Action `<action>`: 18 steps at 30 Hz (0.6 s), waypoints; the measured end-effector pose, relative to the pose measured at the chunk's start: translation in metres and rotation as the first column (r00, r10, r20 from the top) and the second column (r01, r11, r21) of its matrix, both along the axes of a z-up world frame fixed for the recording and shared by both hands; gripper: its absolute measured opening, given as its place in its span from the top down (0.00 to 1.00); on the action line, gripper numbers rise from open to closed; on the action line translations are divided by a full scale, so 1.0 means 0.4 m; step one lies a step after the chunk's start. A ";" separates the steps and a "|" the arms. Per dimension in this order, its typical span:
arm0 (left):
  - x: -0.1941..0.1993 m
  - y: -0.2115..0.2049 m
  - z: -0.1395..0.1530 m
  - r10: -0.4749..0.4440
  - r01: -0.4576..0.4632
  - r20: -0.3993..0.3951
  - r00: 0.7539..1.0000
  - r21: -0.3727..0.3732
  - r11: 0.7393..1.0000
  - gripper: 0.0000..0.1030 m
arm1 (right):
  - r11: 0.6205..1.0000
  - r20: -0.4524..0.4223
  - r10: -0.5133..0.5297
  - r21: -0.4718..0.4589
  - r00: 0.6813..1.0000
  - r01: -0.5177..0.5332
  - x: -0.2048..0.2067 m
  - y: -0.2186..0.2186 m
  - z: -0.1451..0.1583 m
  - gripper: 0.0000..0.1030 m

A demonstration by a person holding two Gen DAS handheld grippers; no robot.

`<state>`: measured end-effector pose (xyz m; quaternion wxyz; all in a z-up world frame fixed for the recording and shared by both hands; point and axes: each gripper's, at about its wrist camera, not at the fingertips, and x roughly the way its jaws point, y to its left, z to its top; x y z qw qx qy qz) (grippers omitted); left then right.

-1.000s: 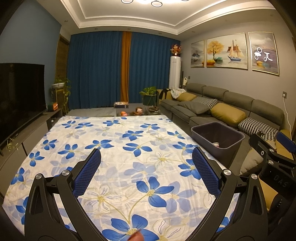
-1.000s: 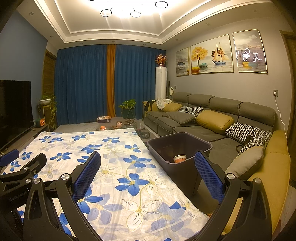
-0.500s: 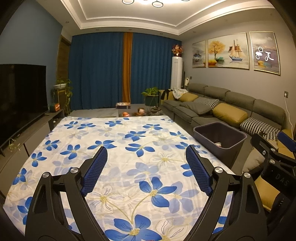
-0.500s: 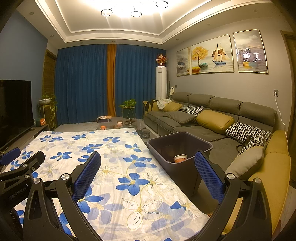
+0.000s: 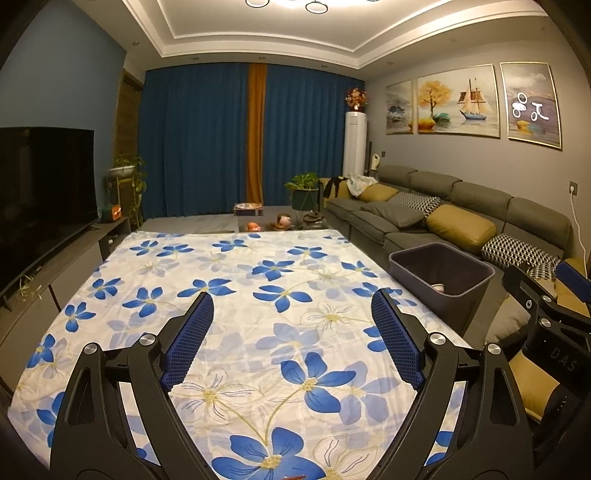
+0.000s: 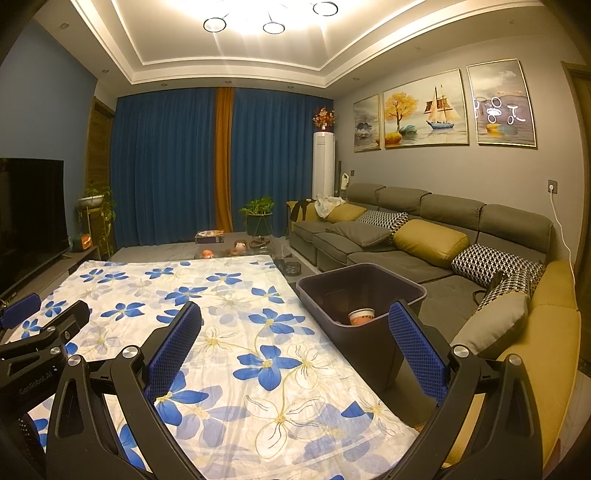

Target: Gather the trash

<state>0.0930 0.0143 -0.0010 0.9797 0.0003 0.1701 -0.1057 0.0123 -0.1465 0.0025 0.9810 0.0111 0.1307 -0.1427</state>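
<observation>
Both grippers empty, jaws wide: left gripper [image 5: 291, 325] and right gripper [image 6: 295, 334] hang side by side above the flowered cloth [image 5: 236, 295]. One cup [image 6: 361, 316] lies in the dark bin [image 6: 373, 354], which stands against the table's right edge, likely for short drops. No loose trash seen on cloth. Sofa [image 6: 424, 236] behind bin, blue curtains [image 6: 166, 166] on the far wall

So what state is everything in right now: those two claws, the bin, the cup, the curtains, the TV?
Left claw: open, holding nothing, above the floral cloth.
Right claw: open, holding nothing.
Bin: uncovered, upright, beside the cloth-covered table.
Paper cup: lying inside the bin.
Curtains: drawn shut.
TV: screen dark.
Ceiling lights: on.
</observation>
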 end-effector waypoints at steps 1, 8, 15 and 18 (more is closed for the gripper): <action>0.001 0.001 0.000 0.003 -0.003 -0.002 1.000 0.000 1.000 0.13 | 1.000 0.001 0.001 0.001 1.000 -0.001 0.000 0.000 0.000 0.05; 0.007 0.007 0.002 0.022 -0.022 -0.013 1.000 -0.003 1.000 0.13 | 1.000 0.001 0.003 0.001 1.000 -0.003 0.000 -0.002 0.002 0.05; 0.013 0.015 0.003 0.026 -0.026 -0.019 0.999 -0.019 0.999 0.12 | 1.000 0.002 0.003 0.002 1.000 -0.003 -0.002 -0.005 0.004 0.05; 0.012 0.017 0.004 0.025 -0.026 -0.016 1.000 -0.020 0.999 0.12 | 1.000 0.003 0.004 0.002 1.000 -0.004 -0.002 -0.005 0.004 0.05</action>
